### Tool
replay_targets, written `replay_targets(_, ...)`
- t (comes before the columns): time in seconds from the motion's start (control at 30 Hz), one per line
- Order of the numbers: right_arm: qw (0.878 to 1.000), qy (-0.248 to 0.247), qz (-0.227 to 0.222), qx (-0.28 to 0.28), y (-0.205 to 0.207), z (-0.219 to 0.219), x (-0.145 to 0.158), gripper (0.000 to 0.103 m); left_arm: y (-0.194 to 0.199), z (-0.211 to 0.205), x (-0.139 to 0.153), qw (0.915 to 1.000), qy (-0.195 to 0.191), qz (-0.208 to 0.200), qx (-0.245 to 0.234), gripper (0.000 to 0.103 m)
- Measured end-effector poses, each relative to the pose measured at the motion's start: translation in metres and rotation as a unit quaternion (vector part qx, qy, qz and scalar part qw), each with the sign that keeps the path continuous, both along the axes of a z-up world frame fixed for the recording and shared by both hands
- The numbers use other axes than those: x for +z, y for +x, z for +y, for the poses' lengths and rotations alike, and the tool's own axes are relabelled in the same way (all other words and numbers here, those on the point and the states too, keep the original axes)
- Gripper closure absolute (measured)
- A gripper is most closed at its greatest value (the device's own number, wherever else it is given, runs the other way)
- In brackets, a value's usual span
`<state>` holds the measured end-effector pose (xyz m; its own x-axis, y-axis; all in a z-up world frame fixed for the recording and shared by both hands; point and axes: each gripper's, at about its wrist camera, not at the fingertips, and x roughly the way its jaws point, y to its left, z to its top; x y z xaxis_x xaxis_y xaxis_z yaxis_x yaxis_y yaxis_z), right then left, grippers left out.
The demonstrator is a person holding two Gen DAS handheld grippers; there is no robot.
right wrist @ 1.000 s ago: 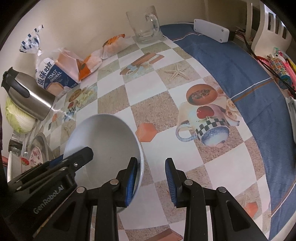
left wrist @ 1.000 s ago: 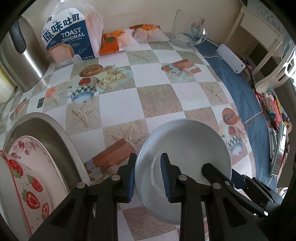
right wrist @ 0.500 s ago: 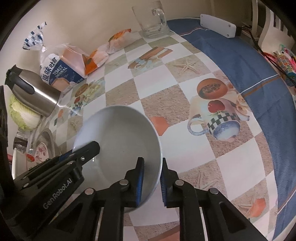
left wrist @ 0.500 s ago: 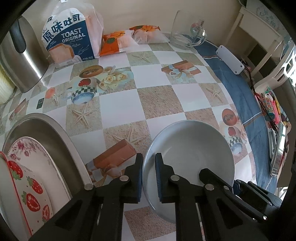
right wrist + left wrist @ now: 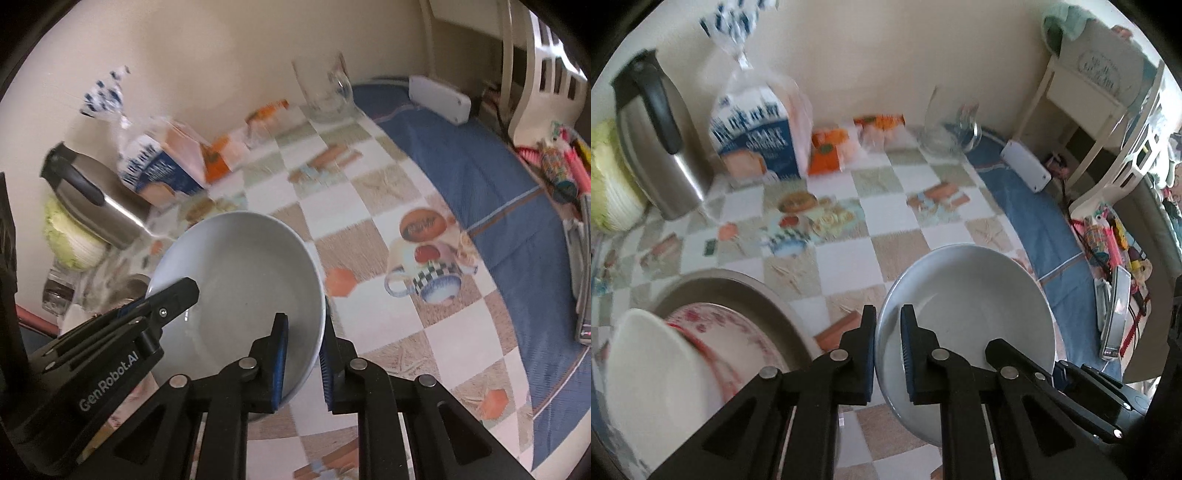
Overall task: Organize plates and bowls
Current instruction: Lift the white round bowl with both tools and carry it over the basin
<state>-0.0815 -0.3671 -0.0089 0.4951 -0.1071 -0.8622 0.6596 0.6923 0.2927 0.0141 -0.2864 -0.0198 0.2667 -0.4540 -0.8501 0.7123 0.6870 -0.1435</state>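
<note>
A plain white bowl (image 5: 971,314) hangs above the checked tablecloth, held by both grippers. My left gripper (image 5: 888,354) is shut on its left rim. My right gripper (image 5: 303,360) is shut on its right rim; the bowl (image 5: 240,284) fills the middle of the right wrist view. The left gripper (image 5: 173,295) shows there at the bowl's far rim. At lower left a metal basin (image 5: 738,295) holds a flowered plate (image 5: 735,332) and a white bowl with a red rim (image 5: 657,380).
A steel kettle (image 5: 653,147), a toast bag (image 5: 761,129), orange snack packs (image 5: 831,151) and a glass mug (image 5: 949,125) stand along the back wall. A white box (image 5: 1027,166) lies on the blue cloth at the right. A cabbage (image 5: 70,236) sits behind the kettle.
Both grippers have lifted the white bowl off the table and the views have tilted up. The basin's dishes now sit closer in the left wrist view.
</note>
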Motion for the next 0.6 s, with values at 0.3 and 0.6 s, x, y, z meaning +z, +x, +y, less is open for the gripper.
replay_targets(0.3, 0.999, -0.016, -0.025, 0.012, 0.014, 0.031, 0.04, 0.085, 0.006, 0.041, 0.035, 0.9991, -0.028, -0.019, 0.023, 0.09)
replay_targets(0.6, 0.998, -0.036, -0.041, 0.041, 0.03, 0.069, 0.065, 0.085, 0.012, 0.09, 0.052, 0.9959, -0.057, -0.025, 0.065, 0.09)
